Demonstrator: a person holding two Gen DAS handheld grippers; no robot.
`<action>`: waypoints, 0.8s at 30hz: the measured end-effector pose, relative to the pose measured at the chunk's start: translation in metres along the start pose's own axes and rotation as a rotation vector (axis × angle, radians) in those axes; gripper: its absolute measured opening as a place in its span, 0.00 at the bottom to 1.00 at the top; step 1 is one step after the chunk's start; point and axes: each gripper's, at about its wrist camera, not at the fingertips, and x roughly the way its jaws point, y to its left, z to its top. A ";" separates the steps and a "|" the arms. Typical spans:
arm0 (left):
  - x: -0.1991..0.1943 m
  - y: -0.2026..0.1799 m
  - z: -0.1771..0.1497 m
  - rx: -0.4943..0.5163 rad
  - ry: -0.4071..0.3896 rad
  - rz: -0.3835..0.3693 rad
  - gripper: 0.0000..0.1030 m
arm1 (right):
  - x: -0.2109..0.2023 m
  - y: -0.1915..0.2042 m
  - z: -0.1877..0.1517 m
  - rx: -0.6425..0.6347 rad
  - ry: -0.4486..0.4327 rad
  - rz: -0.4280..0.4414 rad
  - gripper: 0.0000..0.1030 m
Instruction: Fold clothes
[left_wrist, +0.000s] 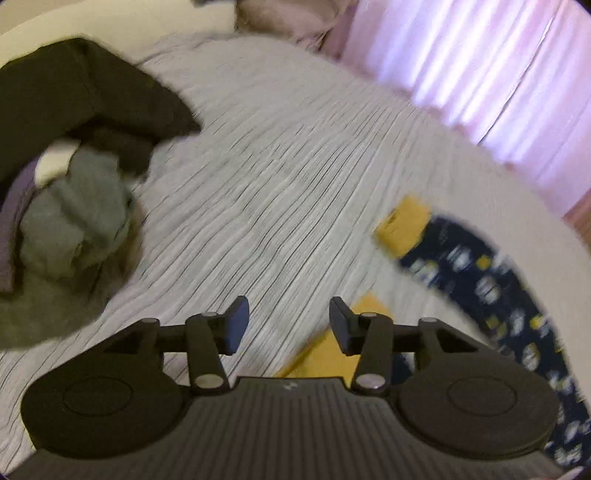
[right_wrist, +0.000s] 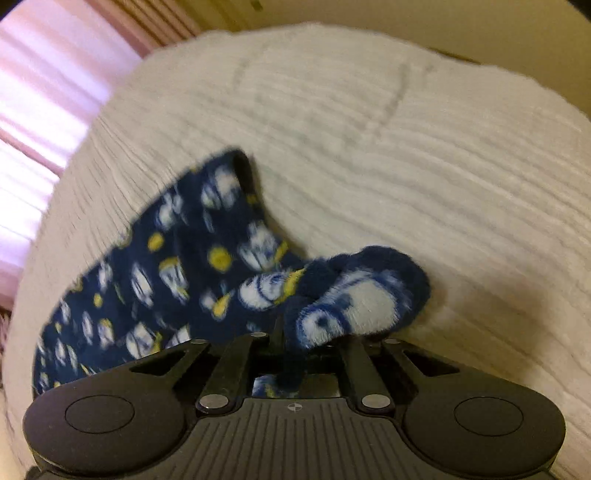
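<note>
A navy fleece garment with white and yellow prints and yellow cuffs lies on the white ribbed bedspread. In the right wrist view the navy garment stretches left, and my right gripper is shut on a bunched edge of it. In the left wrist view the same garment lies at the right with a yellow cuff. My left gripper is open and empty above the bedspread, with another yellow part just beneath its right finger.
A pile of dark, grey and green clothes sits at the left of the bed. Pink curtains hang beyond the bed's far edge. A pillow lies at the top.
</note>
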 end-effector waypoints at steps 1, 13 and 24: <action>0.007 0.003 -0.011 -0.023 0.049 -0.008 0.43 | 0.005 0.001 -0.004 0.003 0.015 -0.012 0.46; 0.085 0.019 -0.074 -0.369 0.200 -0.058 0.37 | -0.001 -0.039 -0.026 0.183 -0.074 -0.024 0.81; -0.085 0.096 -0.082 -0.360 -0.130 -0.252 0.03 | -0.051 -0.060 -0.036 0.133 -0.030 0.107 0.04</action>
